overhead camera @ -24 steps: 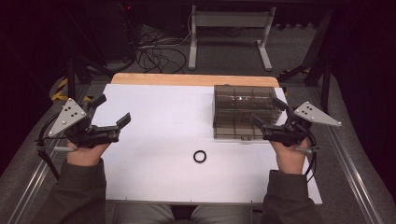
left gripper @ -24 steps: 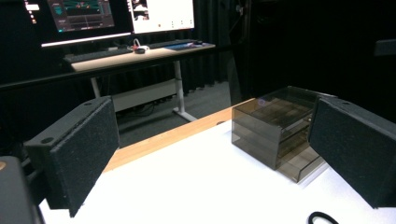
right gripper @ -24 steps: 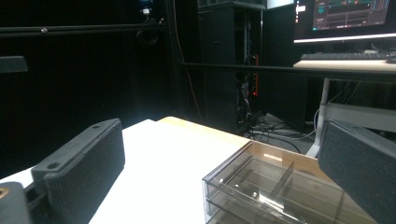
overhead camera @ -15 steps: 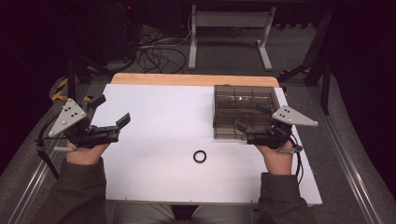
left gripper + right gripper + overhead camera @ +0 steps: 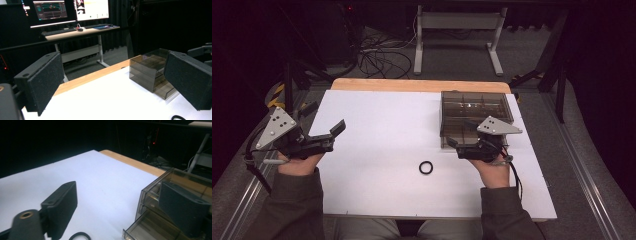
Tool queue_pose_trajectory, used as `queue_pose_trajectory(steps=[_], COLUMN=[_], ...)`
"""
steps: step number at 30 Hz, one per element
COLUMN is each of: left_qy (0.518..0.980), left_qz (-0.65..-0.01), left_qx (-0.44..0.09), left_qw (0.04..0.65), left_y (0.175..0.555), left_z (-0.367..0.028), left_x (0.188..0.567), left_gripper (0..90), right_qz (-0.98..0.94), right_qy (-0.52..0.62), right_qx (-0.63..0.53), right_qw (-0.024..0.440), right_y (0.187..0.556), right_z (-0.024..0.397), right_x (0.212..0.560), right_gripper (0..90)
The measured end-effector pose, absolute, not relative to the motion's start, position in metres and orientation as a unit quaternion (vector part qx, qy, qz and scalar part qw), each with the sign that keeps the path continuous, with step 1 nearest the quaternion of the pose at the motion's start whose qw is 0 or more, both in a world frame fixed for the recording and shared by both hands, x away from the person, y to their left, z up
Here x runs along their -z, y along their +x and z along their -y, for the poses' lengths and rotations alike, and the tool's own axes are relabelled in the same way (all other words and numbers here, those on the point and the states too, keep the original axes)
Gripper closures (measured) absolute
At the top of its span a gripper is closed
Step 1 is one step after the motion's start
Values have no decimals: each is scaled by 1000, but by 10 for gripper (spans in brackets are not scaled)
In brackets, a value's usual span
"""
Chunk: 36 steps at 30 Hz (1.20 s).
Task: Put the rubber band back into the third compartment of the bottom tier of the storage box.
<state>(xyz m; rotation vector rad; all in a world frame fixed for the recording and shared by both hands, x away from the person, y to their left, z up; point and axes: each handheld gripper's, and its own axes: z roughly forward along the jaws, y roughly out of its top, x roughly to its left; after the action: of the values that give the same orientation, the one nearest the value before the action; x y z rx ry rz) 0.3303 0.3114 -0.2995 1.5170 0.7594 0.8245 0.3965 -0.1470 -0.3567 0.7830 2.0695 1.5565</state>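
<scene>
Lying on the white table top (image 5: 377,115), the little black ring (image 5: 426,167) sits alone at about 8 o'clock from the right gripper (image 5: 457,147), near it but not touching. In the right gripper view the ring (image 5: 79,236) peeks in at 6 o'clock, just below the gap between the two black jaws. Those jaws stand wide apart with nothing between them.

The smoky see-through drawer box (image 5: 474,117) stands at about 12 o'clock from the right gripper. Its bottom drawer (image 5: 147,228) is pulled out a bit (you can see this best in the right gripper view), and one jaw shows in front of the box there.

The right hand (image 5: 489,170) comes up from 6 o'clock and points its gripper toward 9 o'clock, low over the table.

The left gripper (image 5: 332,136) is far off at the 9 o'clock side, well apart from the ring. Its jaws are wide apart too, and empty. The left hand (image 5: 299,162) holds it at the table's edge, pointing toward 2 o'clock. In the left gripper view the box (image 5: 152,71) sits at 3 o'clock.
</scene>
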Motion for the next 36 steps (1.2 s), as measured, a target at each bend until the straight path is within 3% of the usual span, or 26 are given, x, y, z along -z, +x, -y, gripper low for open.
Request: queue_pose_trajectory(steps=[13, 20, 36], left_qy=[657, 658, 661], left_qz=[-322, -322, -313], left_qx=[-357, -352, -353], left_qw=[581, 582, 584], left_y=[333, 334, 333], left_z=[-306, -303, -301], left_x=[302, 305, 303], left_gripper=[39, 39, 45], right_qz=[-780, -796, -824], right_qy=[268, 259, 247], right_qx=[-534, -519, -489], right_qw=[185, 173, 146], right_y=[401, 403, 409], right_z=[130, 119, 96], right_x=[370, 379, 399], right_gripper=[267, 369, 473])
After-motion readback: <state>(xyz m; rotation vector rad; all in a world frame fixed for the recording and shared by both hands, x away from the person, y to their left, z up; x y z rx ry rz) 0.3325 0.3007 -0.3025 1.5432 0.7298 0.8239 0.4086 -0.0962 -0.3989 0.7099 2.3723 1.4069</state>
